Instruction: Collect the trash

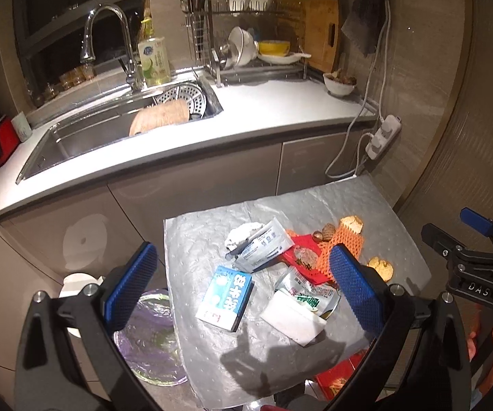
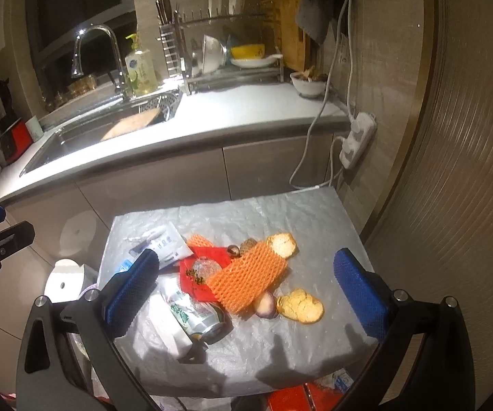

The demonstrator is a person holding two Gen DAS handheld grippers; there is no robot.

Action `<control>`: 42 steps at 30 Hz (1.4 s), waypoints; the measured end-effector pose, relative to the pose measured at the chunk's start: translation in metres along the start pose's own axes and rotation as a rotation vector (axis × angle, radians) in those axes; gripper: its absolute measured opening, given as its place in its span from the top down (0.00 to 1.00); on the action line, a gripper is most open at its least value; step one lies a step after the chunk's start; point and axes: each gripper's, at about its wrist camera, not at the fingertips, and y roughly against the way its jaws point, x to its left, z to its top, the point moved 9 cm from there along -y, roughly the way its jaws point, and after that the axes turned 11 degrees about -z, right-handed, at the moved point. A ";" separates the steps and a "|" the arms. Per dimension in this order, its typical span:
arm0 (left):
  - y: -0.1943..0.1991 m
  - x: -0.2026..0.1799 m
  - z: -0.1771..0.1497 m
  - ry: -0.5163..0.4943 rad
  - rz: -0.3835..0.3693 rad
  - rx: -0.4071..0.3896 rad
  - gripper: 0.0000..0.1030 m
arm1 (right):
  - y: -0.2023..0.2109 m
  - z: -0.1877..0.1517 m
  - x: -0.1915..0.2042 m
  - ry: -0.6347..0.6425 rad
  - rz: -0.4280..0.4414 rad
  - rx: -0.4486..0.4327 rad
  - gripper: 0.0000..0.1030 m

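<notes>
While both grippers hover released | left gripper [image 1: 243,281] nearer blue carton [image 1: 225,297] | carton between its fingers, lengthwise ahead | right gripper [image 2: 251,289] over orange net [image 2: 246,275]

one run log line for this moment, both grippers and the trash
left gripper: open, empty | right gripper: open, empty | trash: blue carton, crushed can, orange foam net on grey sheet | collected: not yet

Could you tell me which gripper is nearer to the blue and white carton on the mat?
Left. The left gripper hovers open right over the blue and white carton; the right gripper hangs open over the orange foam net.
</notes>
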 end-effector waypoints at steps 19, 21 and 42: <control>0.102 -0.055 0.033 -0.106 -0.174 -0.192 0.06 | 0.145 0.039 -0.005 -0.041 -0.063 -0.270 0.02; 0.107 -0.056 0.031 -0.118 -0.181 -0.196 0.06 | 0.154 0.037 -0.003 -0.044 -0.072 -0.278 0.02; 0.096 -0.048 0.028 -0.074 -0.157 -0.173 0.06 | 0.162 0.032 0.000 -0.020 -0.093 -0.297 0.02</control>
